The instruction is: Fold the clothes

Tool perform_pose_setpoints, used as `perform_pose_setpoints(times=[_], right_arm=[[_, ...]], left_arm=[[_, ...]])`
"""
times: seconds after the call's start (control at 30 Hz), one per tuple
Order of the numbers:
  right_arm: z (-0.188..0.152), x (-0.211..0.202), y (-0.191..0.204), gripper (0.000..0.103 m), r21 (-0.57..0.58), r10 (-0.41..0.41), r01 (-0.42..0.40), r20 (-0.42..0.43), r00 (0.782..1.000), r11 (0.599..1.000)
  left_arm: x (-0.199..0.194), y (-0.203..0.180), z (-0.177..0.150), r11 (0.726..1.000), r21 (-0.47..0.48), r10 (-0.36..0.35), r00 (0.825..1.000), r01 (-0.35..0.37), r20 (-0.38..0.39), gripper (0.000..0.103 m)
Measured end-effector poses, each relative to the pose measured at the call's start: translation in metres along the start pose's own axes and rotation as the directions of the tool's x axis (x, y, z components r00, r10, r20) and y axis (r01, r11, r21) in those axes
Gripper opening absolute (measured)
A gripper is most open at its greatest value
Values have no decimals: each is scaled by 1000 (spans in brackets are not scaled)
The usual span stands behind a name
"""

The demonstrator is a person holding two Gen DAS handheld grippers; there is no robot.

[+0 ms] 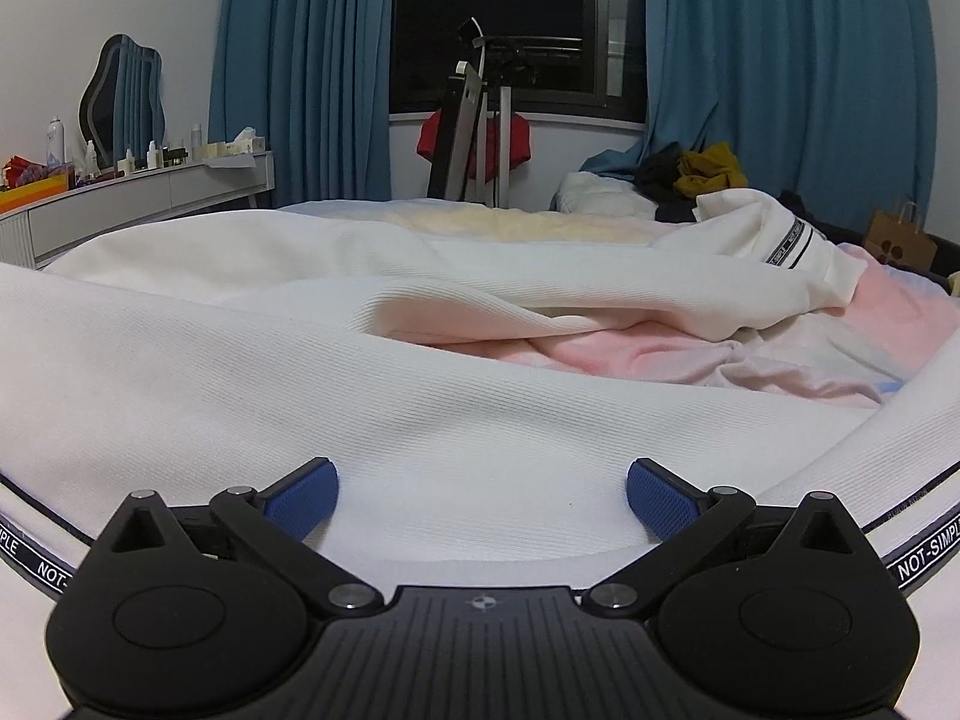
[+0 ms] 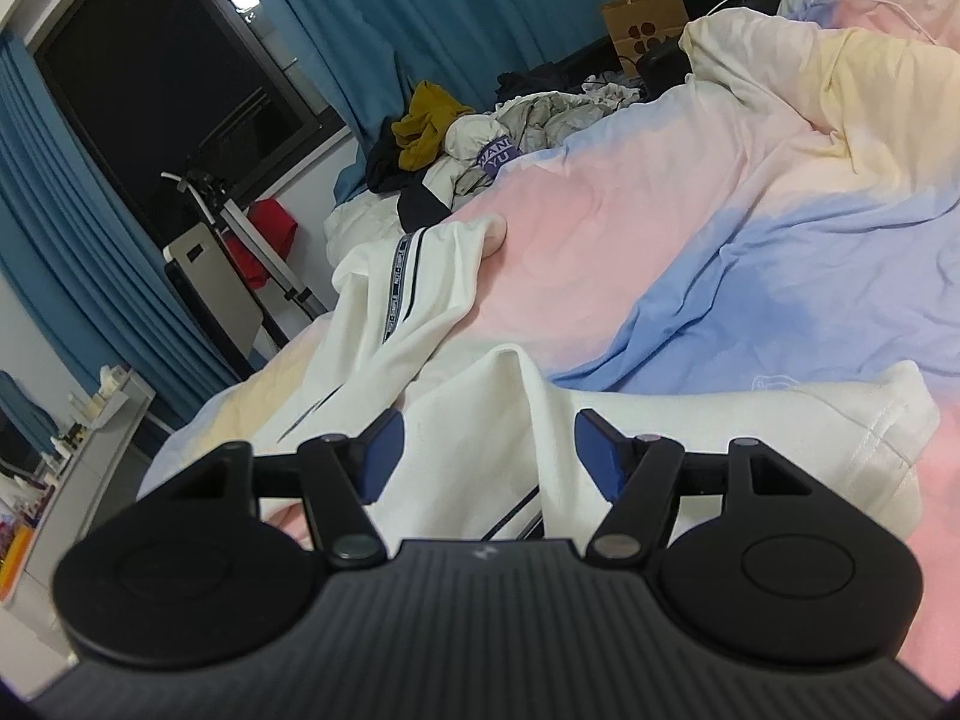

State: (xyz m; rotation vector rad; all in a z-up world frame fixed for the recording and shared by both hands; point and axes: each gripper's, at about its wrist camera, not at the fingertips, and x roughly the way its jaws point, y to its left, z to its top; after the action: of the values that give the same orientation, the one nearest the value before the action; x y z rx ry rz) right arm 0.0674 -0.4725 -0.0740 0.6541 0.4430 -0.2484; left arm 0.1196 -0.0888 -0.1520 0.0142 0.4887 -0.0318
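**Risk Check: White Track Pants Spread on Bed, Both Tongs Unloaded**

Left gripper (image 1: 483,495): blue pads (image 1: 303,504) spread to full width, low over the white ribbed track pants (image 1: 420,408), nothing pinched. Lettered side tape (image 1: 924,558) runs past the tool at 4 and 8 o'clock. Far trouser leg (image 1: 750,246) lies rumpled toward 1 o'clock.

Right gripper (image 2: 486,453): jaws partly spread, a raised ridge of the same pants (image 2: 516,396) standing between the pads (image 2: 381,450); contact with the cloth not evident, so read as empty. Striped leg (image 2: 396,288) trails toward 11 o'clock across the pastel duvet (image 2: 690,228).

Probable faults from here:
- Closing the right tongs low risks pinching duvet together with the pants; cause: soft, wrinkled bedding directly beneath.
- Gripping only the ridge's top layer would drag one ply and skew the fold.
- Lifting with the far leg twisted would lock creases in.
- Pile of unfolded clothes (image 2: 468,132) at 12 o'clock sits near the leg end; a wide sweep could snag it
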Motion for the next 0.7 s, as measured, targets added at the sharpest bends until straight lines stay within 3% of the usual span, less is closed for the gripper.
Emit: perform_pose_setpoints(times=[0.7], right_arm=[[-5, -1, 6, 67, -35, 7, -7, -10, 1000, 999]], left_arm=[[-3, 4, 0, 1000, 1, -2, 1000, 2, -1, 103]])
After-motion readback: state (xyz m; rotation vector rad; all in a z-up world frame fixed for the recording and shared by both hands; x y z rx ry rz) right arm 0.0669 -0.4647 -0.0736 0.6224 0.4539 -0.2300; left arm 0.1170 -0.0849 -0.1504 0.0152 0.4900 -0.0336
